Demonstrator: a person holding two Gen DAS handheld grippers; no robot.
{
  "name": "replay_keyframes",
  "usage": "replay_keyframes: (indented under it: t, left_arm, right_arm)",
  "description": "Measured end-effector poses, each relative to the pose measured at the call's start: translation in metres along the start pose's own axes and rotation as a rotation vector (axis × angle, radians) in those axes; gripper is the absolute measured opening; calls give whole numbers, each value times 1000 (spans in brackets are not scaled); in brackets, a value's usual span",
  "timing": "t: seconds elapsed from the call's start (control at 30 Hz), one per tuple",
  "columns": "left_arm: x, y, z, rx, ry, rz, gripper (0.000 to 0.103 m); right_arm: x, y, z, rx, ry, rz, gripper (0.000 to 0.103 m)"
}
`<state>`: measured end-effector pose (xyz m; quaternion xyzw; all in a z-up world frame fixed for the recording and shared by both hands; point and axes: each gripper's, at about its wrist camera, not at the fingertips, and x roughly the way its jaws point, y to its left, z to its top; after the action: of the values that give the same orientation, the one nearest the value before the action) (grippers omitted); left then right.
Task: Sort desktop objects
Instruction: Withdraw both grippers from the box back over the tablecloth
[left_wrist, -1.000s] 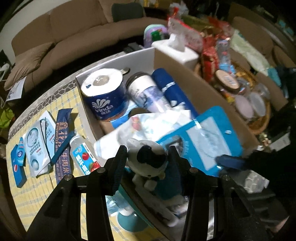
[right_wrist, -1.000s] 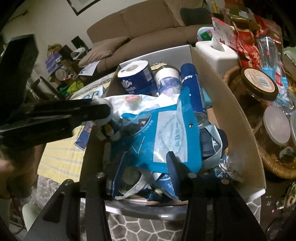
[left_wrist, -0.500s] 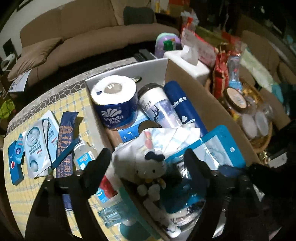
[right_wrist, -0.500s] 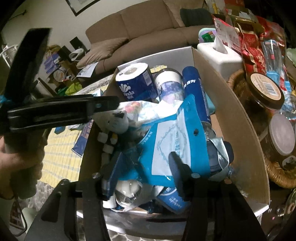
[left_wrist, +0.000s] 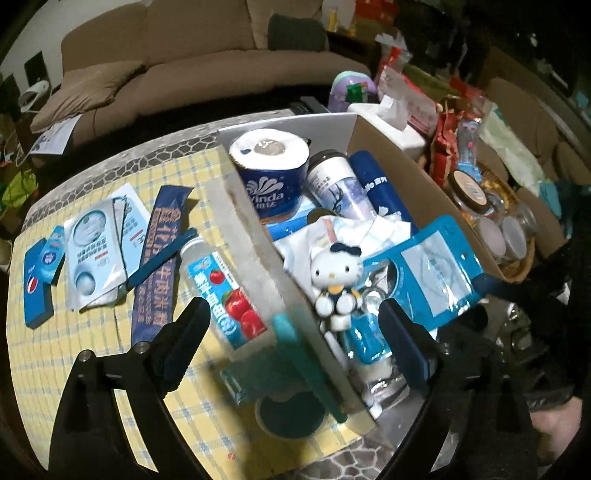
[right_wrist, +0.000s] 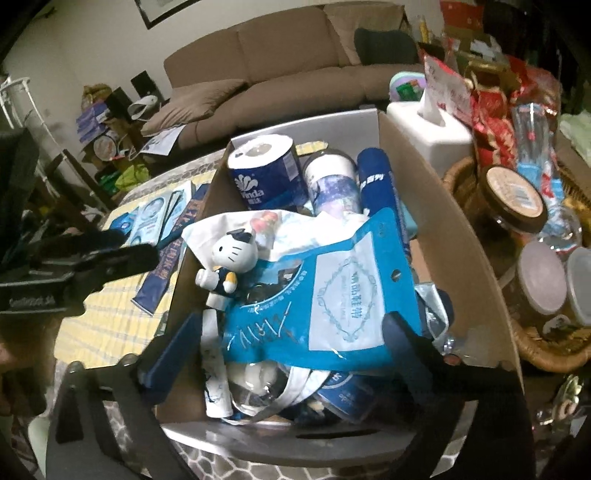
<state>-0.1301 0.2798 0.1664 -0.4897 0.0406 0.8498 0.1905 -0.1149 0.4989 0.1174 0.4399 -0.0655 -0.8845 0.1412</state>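
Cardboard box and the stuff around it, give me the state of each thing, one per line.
Cardboard box: open-topped, crammed full.
Cat figurine: released, resting on the pile.
Blue pouch: lying flat on top.
Toilet roll: upright.
Juice bottle: lying on the table.
Left gripper: opening, empty.
Right gripper: opening, empty.

A home living room: a brown sofa (left_wrist: 192, 48) with cushions runs across at twelve o'clock, a framed picture (right_wrist: 162, 11) hangs at eleven, and household clutter crowds a tablecloth-covered table (left_wrist: 92, 332) at seven.

Cardboard box (right_wrist: 461, 236) crammed; tablecloth (left_wrist: 92, 354) roomier
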Motion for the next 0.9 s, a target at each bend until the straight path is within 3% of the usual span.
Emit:
replay_keyframes:
  t: [0.1,0.23,0.9]
  left_arm:
    - [-5,5,-10,-9,1,4,93]
    - [-10,12,-25,-27,8,-7,103]
    - [-61,63,-86,-100,-6,17,103]
  right_arm:
    - [-5,3,-1,-11,0,-35,103]
    - [-12,6,-3,-18,-2,-64,103]
    - [-33,56,-18,-54,2,-81,103]
